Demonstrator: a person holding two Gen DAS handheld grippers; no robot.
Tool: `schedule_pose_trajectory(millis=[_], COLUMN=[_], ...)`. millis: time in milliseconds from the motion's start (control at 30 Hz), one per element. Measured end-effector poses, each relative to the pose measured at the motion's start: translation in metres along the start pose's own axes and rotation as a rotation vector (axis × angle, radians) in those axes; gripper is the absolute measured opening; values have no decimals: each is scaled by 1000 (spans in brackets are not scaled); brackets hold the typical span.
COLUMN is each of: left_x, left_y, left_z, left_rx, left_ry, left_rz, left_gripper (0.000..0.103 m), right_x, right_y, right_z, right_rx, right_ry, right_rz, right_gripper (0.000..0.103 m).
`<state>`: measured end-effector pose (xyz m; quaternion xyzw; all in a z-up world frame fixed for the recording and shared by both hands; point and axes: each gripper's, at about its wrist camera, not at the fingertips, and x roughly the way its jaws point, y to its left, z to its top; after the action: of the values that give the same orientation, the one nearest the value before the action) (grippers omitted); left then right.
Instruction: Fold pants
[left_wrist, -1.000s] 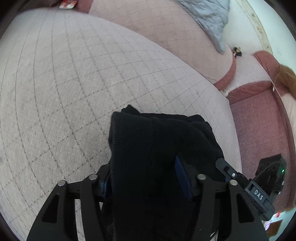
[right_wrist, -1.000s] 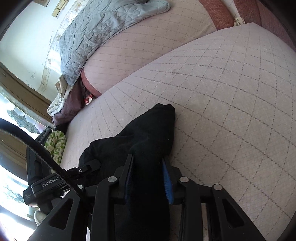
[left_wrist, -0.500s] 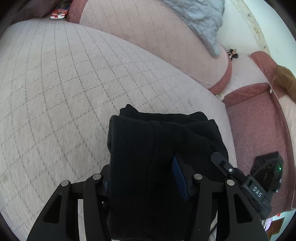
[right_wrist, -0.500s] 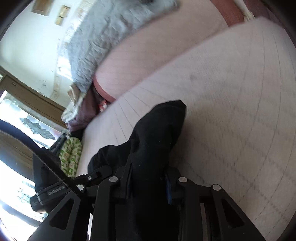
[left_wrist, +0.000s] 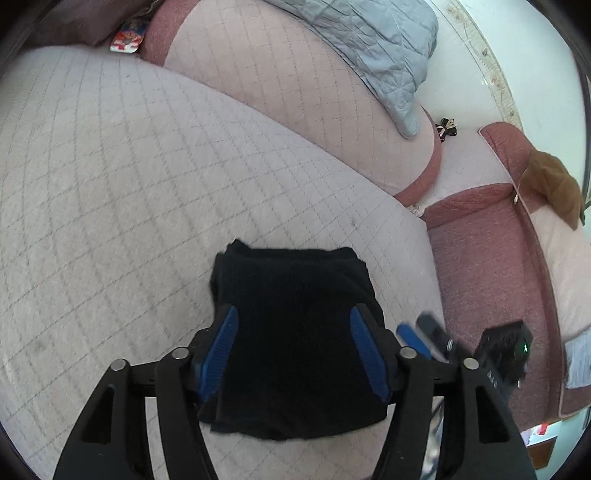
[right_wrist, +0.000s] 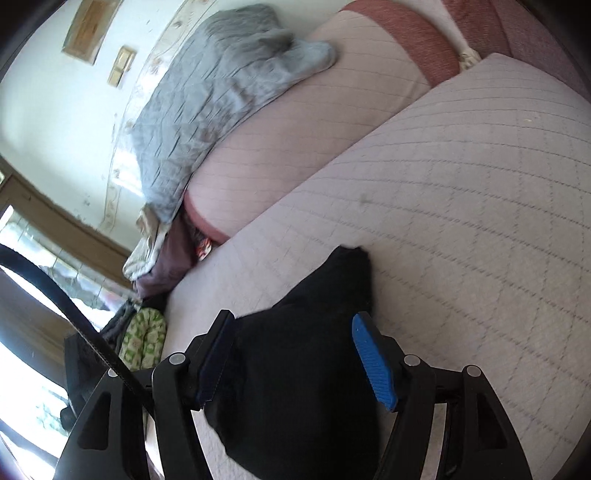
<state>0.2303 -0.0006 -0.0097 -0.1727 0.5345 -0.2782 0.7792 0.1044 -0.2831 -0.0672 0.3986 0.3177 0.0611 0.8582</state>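
Observation:
The black pants lie folded into a compact rectangle on the quilted grey cushion. My left gripper is open, its blue pads on either side of the bundle, apart from the cloth. In the right wrist view the pants lie between my right gripper's open fingers, with one corner pointing away. The right gripper also shows at the right edge of the left wrist view.
A pale pink back cushion carries a grey-blue quilt. A red-pink armrest and seat lie to the right, with a brown cloth. Clothes are piled at the far left in the right wrist view.
Both grippers were shut on the black pants and have opened. The folded bundle now rests flat on the cushion, and both grippers have pulled back a little.

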Motion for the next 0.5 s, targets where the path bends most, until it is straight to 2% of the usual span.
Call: schedule_pose_trajectory(millis=[100,233,333,433,500], left_x=[30,66,57,29,2], left_y=[1,6,-2,-12,-26], left_z=[4,2,0,-6,-18], left_rx=[-21,-4,19,24,80], left_ry=[22,44,30,6,-41], left_rz=[29,144,169,134,165], left_gripper=[64,64,64,64,64], right_x=[5,9,18,6,-11], right_y=[-2,-12,-18,-16,-7], right_z=[-13,-25,-25,-23,-23], right_rx=[21,66,75,77,36], right_ry=[47,89,136,94,53], right_rz=[19,30,16,16,-4], right_gripper=[72,72,72,72,72])
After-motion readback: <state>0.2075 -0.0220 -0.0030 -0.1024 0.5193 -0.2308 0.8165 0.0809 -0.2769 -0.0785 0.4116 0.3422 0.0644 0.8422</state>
